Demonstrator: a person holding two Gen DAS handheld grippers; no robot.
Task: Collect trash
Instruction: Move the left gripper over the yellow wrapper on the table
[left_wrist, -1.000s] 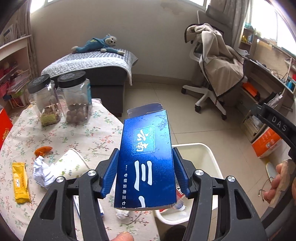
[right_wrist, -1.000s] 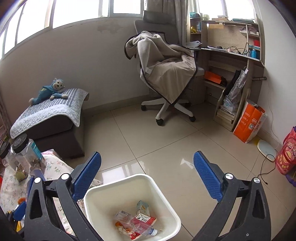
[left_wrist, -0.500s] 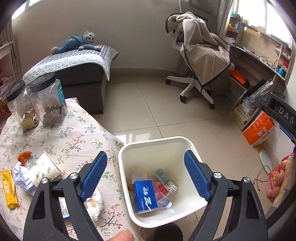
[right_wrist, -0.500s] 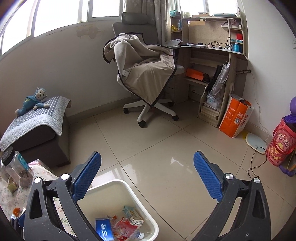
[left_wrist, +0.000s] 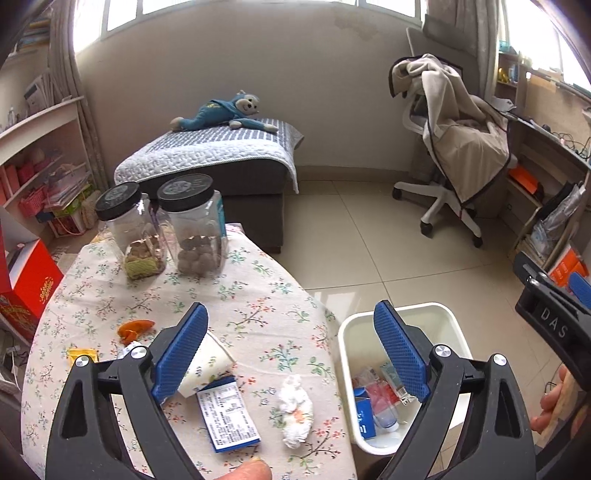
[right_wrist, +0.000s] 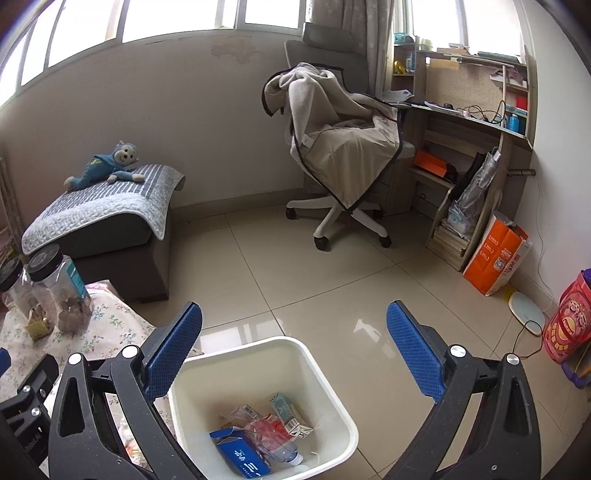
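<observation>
My left gripper (left_wrist: 291, 354) is open and empty above the edge of the floral table (left_wrist: 251, 295). On the table lie a crumpled white tissue (left_wrist: 295, 410), a blue-and-white box (left_wrist: 227, 415), a paper cup (left_wrist: 205, 363), an orange peel (left_wrist: 135, 328) and a yellow wrapper (left_wrist: 83, 356). The white bin (left_wrist: 447, 321) stands on the floor at the right. In the right wrist view the bin (right_wrist: 321, 373) holds the blue carton (right_wrist: 242, 456) and other packets. My right gripper (right_wrist: 295, 350) is open and empty above the bin.
Two black-lidded plastic jars (left_wrist: 192, 225) stand at the table's far side, a red box (left_wrist: 26, 280) at its left. A grey footstool with a toy monkey (left_wrist: 221, 110), an office chair (left_wrist: 454, 147) and a desk (right_wrist: 472, 122) stand beyond on the tiled floor.
My left gripper opened and dropped the blue carton into the bin, then swung left back over the table. My right gripper stayed open above the bin.
</observation>
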